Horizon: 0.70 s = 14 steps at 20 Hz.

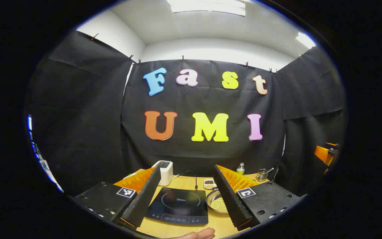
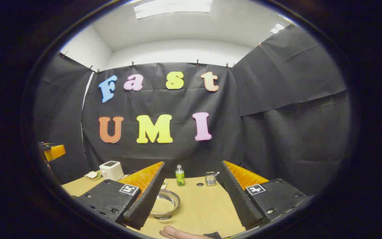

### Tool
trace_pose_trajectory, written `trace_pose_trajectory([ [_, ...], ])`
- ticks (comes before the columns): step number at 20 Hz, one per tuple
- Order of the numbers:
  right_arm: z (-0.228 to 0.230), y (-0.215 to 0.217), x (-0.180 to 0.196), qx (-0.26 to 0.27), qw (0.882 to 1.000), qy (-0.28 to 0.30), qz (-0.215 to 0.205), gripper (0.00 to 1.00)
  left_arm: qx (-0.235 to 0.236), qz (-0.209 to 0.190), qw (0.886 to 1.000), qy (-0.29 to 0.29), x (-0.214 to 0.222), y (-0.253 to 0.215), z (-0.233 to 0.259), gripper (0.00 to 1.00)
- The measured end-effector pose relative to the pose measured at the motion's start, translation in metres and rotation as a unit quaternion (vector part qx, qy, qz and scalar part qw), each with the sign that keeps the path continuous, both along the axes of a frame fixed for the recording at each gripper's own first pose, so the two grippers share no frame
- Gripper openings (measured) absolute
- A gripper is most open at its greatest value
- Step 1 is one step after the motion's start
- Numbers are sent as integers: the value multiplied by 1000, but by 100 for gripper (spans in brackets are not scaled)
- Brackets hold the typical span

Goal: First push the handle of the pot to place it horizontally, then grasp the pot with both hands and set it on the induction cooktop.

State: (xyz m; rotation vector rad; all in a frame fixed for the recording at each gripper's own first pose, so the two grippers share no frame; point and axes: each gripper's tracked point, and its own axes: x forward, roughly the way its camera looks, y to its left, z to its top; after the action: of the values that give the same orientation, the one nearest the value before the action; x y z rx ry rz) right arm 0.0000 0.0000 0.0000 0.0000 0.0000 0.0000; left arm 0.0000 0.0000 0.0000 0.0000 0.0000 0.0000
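Both grippers are held up above the near edge of the surface (image 1: pixel 191 182), facing the back wall: looks like a ready pose, nothing touched yet. Left gripper (image 1: pixel 187 196) has jaws spread wide, holding nothing; induction cooktop (image 1: pixel 178 205) sits framed between them, prob. so the target stays in sight. Right gripper (image 2: pixel 191 197) also wide, empty.

The pot (image 2: pixel 164 204), a shallow steel one holding pale grains, sits on the surface just right of the cooktop, apart from it; in the right gripper view it's partly behind that gripper's left finger. Handle can't be made out, so which way it points is unclear.

Along the back: white toaster (image 2: pixel 110 170), green bottle (image 2: pixel 179 176), small metal caddy w/ utensil (image 2: pixel 211 178). A hand (image 2: pixel 174 233) shows at the bottom edge.

Judgement: step 1 (handle push) not begun.
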Motion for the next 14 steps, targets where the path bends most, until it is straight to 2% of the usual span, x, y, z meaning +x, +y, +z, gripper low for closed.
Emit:
trace_pose_trajectory([
  [6, -6, 2, 2, -3, 1000, 8, 5, 100, 7, -25, 1000, -8, -3, -12, 1, 95],
  [14, -18, 8, 9, -4, 1000, 16, 11, 100, 7, -32, 999, -11, -5, -18, -1, 94],
])
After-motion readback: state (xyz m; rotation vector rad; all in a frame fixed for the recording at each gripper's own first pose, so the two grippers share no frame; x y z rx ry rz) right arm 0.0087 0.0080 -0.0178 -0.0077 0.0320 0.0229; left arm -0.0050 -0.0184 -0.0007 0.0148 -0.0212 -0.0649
